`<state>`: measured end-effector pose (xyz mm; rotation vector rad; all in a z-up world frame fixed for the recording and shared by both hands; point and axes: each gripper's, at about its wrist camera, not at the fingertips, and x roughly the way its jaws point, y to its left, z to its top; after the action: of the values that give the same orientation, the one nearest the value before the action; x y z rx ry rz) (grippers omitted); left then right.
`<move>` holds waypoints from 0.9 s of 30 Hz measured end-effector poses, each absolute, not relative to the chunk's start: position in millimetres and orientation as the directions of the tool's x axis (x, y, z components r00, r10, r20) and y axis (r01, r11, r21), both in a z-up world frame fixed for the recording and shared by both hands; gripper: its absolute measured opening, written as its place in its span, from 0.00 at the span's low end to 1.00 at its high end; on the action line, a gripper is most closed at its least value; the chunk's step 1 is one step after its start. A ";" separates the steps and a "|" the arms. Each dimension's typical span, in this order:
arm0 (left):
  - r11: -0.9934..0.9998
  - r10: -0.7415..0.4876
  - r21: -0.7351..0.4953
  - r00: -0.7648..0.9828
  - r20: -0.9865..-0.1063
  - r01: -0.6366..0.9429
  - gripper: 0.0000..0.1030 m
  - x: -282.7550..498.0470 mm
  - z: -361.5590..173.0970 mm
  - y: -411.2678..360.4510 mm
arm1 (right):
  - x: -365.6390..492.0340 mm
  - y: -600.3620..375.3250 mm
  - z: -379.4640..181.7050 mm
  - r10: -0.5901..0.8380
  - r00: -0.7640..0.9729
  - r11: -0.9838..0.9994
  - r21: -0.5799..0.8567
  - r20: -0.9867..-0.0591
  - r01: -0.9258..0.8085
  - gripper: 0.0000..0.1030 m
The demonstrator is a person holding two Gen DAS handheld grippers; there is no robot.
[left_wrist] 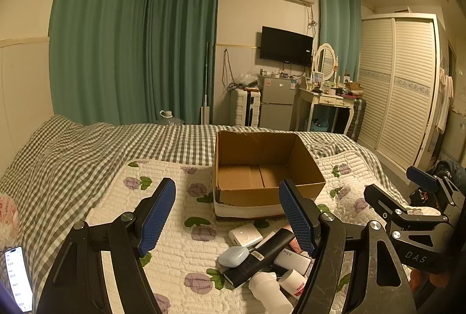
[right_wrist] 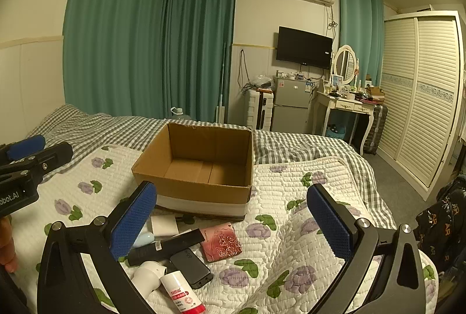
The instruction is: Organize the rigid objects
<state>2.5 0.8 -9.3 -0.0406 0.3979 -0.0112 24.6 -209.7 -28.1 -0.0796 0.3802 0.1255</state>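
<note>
An empty open cardboard box [left_wrist: 263, 168] [right_wrist: 201, 159] stands on the floral quilt. In front of it lies a pile of small rigid items: a long black bar [left_wrist: 259, 255] [right_wrist: 166, 247], a pale blue case [left_wrist: 234, 256], a white square charger [left_wrist: 245, 235] [right_wrist: 164, 225], a white bottle [left_wrist: 269, 292] [right_wrist: 147, 274], a red-and-white tube [right_wrist: 182, 295], a pink floral case [right_wrist: 222, 241] and a dark phone-like block [right_wrist: 190, 267]. My left gripper [left_wrist: 227, 220] is open above the pile. My right gripper [right_wrist: 233, 222] is open above the pile's right side. Both are empty.
The bed has a checked sheet [left_wrist: 72, 156] around the quilt. A lit phone [left_wrist: 17, 276] lies at the bed's left edge. A wardrobe [right_wrist: 422, 92], dressing table [right_wrist: 346, 107] and small fridge [right_wrist: 291, 107] stand beyond the bed. A dark bag [right_wrist: 445, 226] is at right.
</note>
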 end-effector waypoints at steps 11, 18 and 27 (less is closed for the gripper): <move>0.999 -0.020 -0.043 0.921 -0.388 0.004 0.74 3.0 -9.4 1.4 | 24.7 -209.4 -28.2 0.106 0.921 0.989 -0.054 -0.375 -0.136 1.00; 0.999 -0.021 -0.044 0.921 -0.389 0.004 0.74 3.1 -9.9 1.5 | 25.5 -209.3 -29.1 0.110 0.921 0.989 -0.055 -0.375 -0.140 1.00; 0.999 -0.021 -0.045 0.920 -0.390 0.004 0.74 3.8 -11.9 1.0 | 26.4 -204.9 -26.5 0.112 0.921 0.986 -0.073 -0.373 -0.150 1.00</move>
<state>3.8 1.0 -11.9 -0.0437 0.4015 -0.0126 26.4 -204.9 -26.5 -0.1012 0.3767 0.1345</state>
